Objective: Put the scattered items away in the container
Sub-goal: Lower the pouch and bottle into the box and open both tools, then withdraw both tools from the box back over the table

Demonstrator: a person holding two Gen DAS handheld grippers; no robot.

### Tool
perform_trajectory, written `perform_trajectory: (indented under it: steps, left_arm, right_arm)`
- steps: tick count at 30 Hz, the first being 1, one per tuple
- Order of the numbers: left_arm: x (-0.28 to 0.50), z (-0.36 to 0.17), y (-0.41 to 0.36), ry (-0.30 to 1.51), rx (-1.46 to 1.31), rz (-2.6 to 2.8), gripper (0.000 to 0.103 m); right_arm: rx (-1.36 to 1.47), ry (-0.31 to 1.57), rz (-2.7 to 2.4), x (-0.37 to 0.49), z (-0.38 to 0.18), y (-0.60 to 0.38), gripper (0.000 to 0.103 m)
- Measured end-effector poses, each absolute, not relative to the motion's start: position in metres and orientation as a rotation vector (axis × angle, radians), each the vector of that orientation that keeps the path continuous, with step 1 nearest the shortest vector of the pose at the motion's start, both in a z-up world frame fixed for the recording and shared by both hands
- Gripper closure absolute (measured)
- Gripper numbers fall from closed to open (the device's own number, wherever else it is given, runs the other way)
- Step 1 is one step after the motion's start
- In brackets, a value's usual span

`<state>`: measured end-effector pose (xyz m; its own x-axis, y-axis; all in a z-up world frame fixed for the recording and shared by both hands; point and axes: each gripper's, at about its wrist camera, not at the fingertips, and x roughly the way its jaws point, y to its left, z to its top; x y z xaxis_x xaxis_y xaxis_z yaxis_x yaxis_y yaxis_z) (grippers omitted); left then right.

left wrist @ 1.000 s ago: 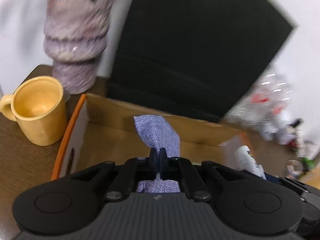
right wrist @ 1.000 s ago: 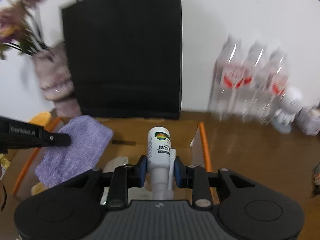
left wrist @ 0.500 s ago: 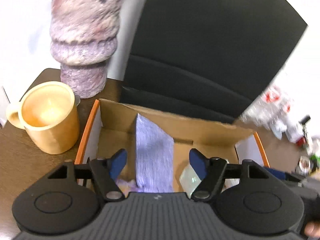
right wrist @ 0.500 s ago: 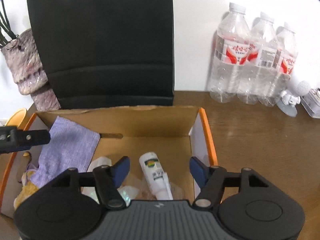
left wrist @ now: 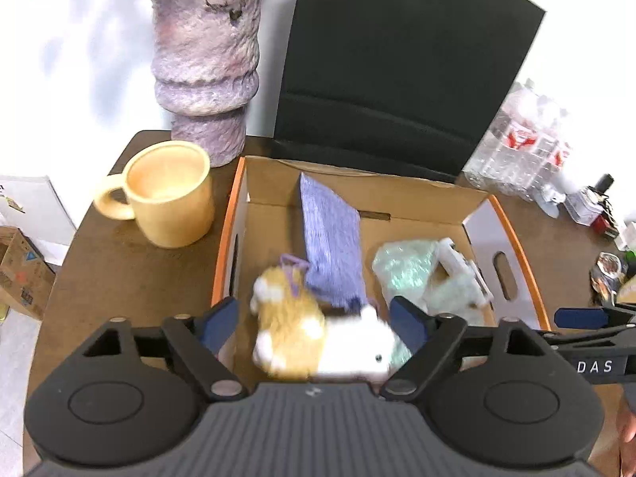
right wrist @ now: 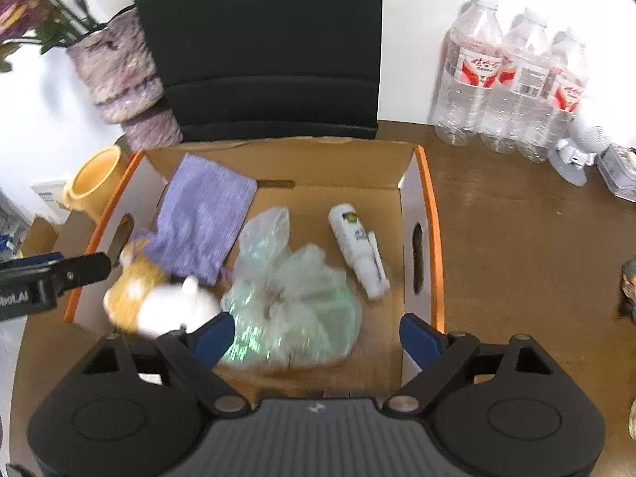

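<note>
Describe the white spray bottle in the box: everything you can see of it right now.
The white spray bottle lies on its side on the floor of the cardboard box, near the right wall, its base toward the far wall and its narrow nozzle end toward the camera. It looks like white plastic, with a green-and-yellow label and a thin white piece alongside the neck. Neither gripper touches it; the right gripper is open above the box. The crumpled clear bag lies just left of it; whether they touch is unclear.

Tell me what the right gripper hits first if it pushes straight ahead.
Probably the crumpled plastic bag lying in the cardboard box; it sits right between the open right gripper fingers. Depth is unclear.
</note>
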<state>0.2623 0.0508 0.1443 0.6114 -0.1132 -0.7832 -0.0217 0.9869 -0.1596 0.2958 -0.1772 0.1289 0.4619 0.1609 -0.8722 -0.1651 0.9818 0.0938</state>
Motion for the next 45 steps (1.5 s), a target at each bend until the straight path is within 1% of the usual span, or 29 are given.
perform_trajectory:
  steps: [3,4,7,12,19,22,26,29,32,39,45]
  left_arm:
    - [0.238,0.16,0.052,0.878,-0.145,-0.047,0.007]
    - [0.229,0.165,0.051,0.864,-0.137,-0.047,0.005]
    - [0.202,0.176,0.046,0.822,-0.101,-0.05,0.001]
    - [0.151,0.177,0.037,0.761,-0.051,-0.096,0.0]
    - [0.066,0.14,0.036,0.703,-0.08,-0.078,0.0]
    - [0.024,0.109,0.031,0.661,-0.094,-0.063,0.0]
    - [-0.013,0.062,0.018,0.633,-0.093,-0.146,0.0]
    - [-0.023,0.037,0.007,0.673,-0.051,-0.159,0.0]
    - [-0.027,0.027,0.003,0.666,-0.047,-0.143,0.0]
    - [-0.013,0.012,-0.003,0.7,0.018,-0.08,0.0]
    - [-0.002,0.003,-0.004,0.705,0.047,-0.045,0.0]
  right_arm:
    - [-0.011,1.056,0.202,0.273,0.14,-0.177,0.013]
    - [-0.012,1.045,0.205,0.266,0.144,-0.178,0.013]
    - [-0.017,1.009,0.212,0.243,0.154,-0.179,0.009]
    - [-0.037,0.928,0.223,0.192,0.163,-0.181,0.005]
    - [-0.028,0.814,0.274,0.1,0.13,-0.193,0.002]
    - [-0.027,0.787,0.253,0.071,0.102,-0.198,0.002]
    - [-0.028,0.754,0.223,0.033,0.064,-0.205,0.002]
    - [-0.029,0.729,0.2,0.004,0.035,-0.21,0.002]
    - [-0.025,0.725,0.189,-0.011,0.016,-0.212,0.002]
    - [0.015,0.673,0.181,-0.004,0.007,-0.212,0.001]
    - [0.011,0.688,0.16,0.01,-0.001,-0.21,0.0]
